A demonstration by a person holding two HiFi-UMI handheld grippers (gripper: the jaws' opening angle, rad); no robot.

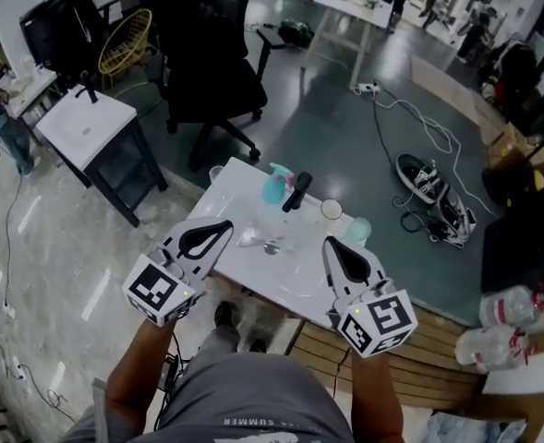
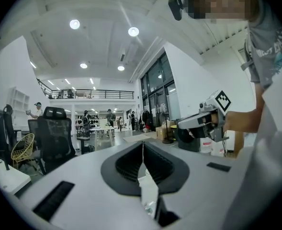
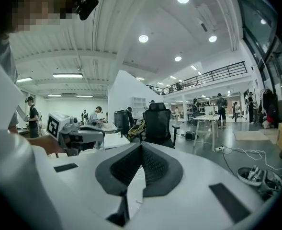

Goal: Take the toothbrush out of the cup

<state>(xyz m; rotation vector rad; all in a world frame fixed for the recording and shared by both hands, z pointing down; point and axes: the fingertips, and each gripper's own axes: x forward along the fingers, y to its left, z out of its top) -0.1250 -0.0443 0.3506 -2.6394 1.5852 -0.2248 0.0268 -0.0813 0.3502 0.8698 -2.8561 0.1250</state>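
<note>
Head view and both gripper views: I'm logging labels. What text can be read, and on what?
"SUMMER": on the grey shirt.
Shirt print, left gripper view: cut off, unreadable.
Left cube, right cube: marker patterns, no words.
Bottles: labels too small.

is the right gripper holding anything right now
No, the right gripper has its jaws pressed together with nothing between them.

White counter [image 1: 290, 268] carries a teal cup [image 1: 272, 189], a black object [image 1: 296, 192] just beside it, a pale cup [image 1: 332, 209] and a light-green cup [image 1: 357, 230].
</note>
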